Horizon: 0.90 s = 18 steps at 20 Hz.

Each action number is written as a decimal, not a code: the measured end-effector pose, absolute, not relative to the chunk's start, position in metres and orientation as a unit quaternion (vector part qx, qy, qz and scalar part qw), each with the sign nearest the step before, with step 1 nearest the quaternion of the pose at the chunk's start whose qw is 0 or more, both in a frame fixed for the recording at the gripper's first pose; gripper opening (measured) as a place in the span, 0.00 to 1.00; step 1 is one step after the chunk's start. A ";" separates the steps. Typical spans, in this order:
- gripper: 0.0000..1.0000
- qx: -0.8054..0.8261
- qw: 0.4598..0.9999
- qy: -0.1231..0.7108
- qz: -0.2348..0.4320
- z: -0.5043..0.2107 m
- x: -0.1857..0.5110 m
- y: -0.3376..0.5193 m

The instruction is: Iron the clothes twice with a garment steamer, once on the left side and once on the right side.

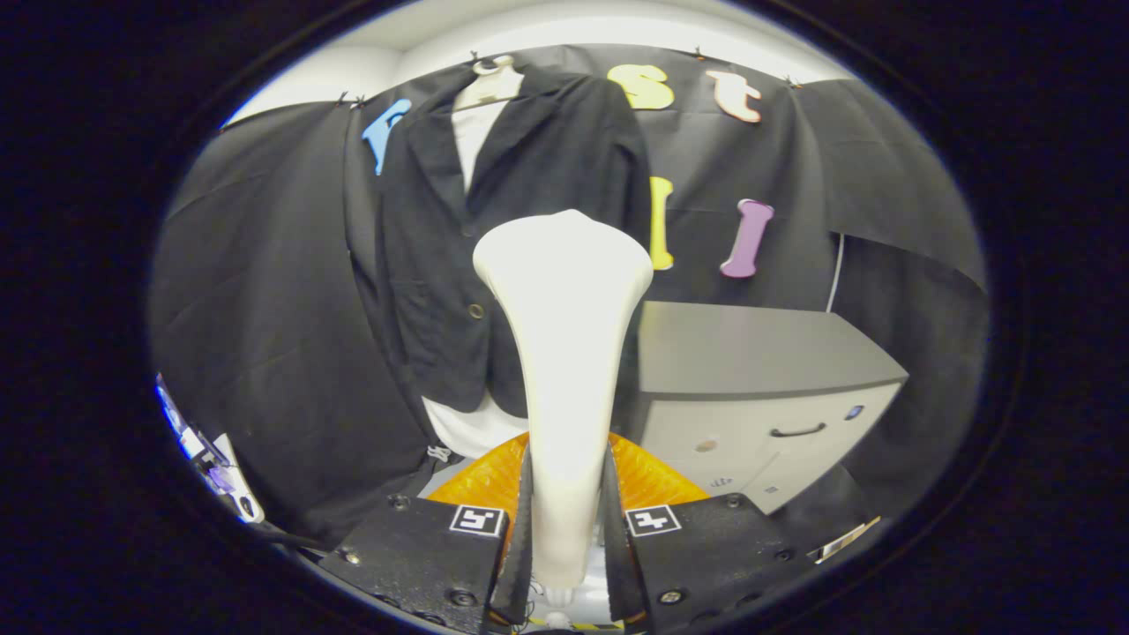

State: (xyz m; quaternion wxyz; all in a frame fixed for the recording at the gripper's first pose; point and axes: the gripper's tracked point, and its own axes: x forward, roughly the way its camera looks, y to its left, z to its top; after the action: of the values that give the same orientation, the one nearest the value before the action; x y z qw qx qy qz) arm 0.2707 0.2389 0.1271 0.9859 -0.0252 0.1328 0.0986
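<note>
The hand-held gripper (564, 520) is clamped on the handle of the white plastic garment steamer (563, 300), head raised just ahead. Beyond it hangs the black buttoned jacket (512, 176) on a mannequin; I judge neither side pass visibly finished.

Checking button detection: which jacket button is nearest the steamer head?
The lower brass-coloured button, just beside the steamer head's flared edge. The other button sits higher, by the lapels of the black jacket. Gripper is shut on the steamer.
</note>
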 end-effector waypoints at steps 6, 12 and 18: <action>0.37 -0.010 0.987 0.143 0.068 0.093 0.210 0.088; 0.37 -0.010 0.984 0.168 0.063 0.031 0.157 -0.013; 0.37 0.008 0.981 0.185 0.056 -0.021 0.130 -0.062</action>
State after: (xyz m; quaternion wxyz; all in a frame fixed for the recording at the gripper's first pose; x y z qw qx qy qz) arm 0.1304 -0.0624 -0.0210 0.9812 0.0076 0.1847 0.0559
